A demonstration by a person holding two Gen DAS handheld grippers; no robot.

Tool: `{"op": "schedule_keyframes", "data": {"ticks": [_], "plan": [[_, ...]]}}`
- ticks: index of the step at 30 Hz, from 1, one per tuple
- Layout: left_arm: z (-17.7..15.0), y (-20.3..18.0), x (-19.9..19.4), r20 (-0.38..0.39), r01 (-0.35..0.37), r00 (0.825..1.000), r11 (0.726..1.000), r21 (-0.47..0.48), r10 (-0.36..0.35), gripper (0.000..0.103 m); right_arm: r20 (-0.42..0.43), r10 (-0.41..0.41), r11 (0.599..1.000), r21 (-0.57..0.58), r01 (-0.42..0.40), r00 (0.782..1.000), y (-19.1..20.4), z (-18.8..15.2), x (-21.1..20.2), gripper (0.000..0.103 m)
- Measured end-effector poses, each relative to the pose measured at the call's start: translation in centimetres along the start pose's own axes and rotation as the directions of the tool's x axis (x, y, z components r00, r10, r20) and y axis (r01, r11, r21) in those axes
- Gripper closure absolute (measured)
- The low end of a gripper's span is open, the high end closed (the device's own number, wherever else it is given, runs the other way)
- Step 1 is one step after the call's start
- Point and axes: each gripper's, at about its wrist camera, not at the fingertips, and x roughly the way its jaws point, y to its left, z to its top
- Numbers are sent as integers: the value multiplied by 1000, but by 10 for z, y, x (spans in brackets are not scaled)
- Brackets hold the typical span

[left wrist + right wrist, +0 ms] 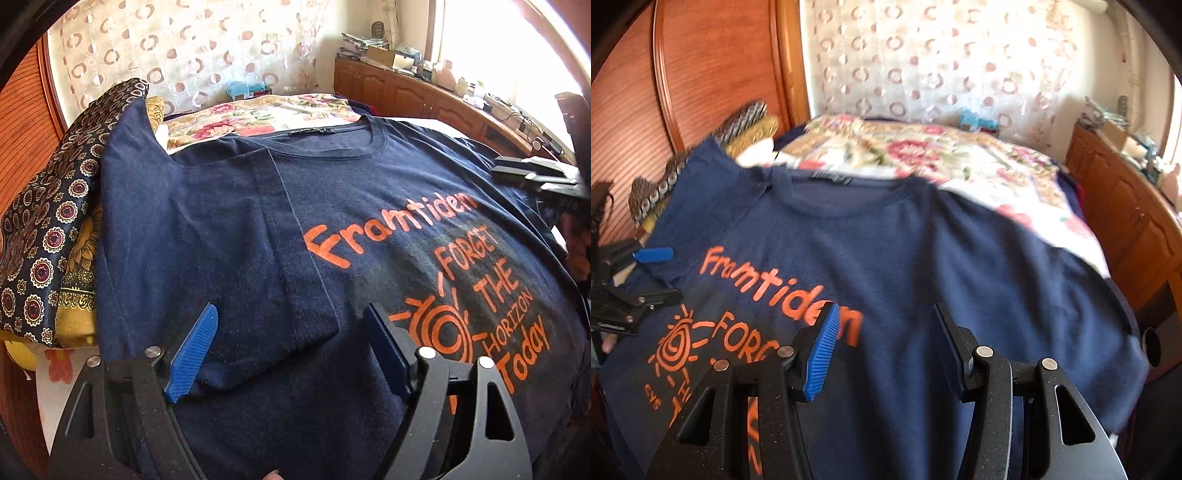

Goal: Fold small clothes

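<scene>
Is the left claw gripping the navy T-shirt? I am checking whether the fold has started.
No: the left claw stands open above the navy T-shirt, its blue pads apart with nothing pinched between them.

1. The navy T-shirt (369, 192) carries orange print across its chest; the top line (388, 230) reads "Framtiden".
2. Below that line, in capitals, stand "FORGET", "THE" and "HORIZON", and then "Today" in larger letters.
3. An orange sun sign (441, 326) of ringed curves with rays stands beside those words.
4. The neck label (309, 132) bears lettering too small to read.
</scene>
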Motion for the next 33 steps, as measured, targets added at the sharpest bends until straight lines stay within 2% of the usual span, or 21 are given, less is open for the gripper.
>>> {"op": "schedule_keyframes", "data": {"ticks": [2,5,9,12,15,19,23,25,28,30,31,33], "plan": [[0,-1,0,-2,2,1000,1000,1,-2,19,30,-28,1000,14,28,999,-15,-3,-18,50],[0,0,0,-2,2,1000,1000,1,-2,19,58,-113,993,40,111,992,-45,-13,-42,50],[-1,1,-1,-3,4,1000,1000,-1,-4,18,48,-214,971,119,207,976,-97,-36,-61,50],[1,-1,3,-4,2,1000,1000,0,-2,17,13,-256,950,187,249,967,-132,-56,-64,50],[1,0,3,-5,3,1000,1000,-3,-3,16,-23,-238,937,258,236,971,-158,-75,-61,50],[0,1,3,-6,5,1000,1000,-4,-5,16,-44,-182,931,314,186,982,-173,-92,-54,50],[1,0,4,-6,3,1000,1000,-4,-3,16,-56,-141,928,341,151,988,-186,-86,-47,51],[1,1,4,-6,4,1000,1000,-5,-4,16,-43,-122,932,338,130,992,-191,-82,-48,56],[1,1,4,-6,2,1000,1000,-4,-2,16,-53,-95,943,316,107,994,-183,-77,-44,72],[1,0,3,-6,-1,1000,1000,-2,1,16,-62,-106,949,292,119,992,-182,-76,-43,79],[1,0,4,-6,-2,1000,1000,-1,2,16,-59,-113,951,283,125,992,-183,-75,-42,91],[1,1,3,-6,2,1000,1000,0,-2,16,-48,-117,949,288,126,992,-183,-73,-43,96]]}}
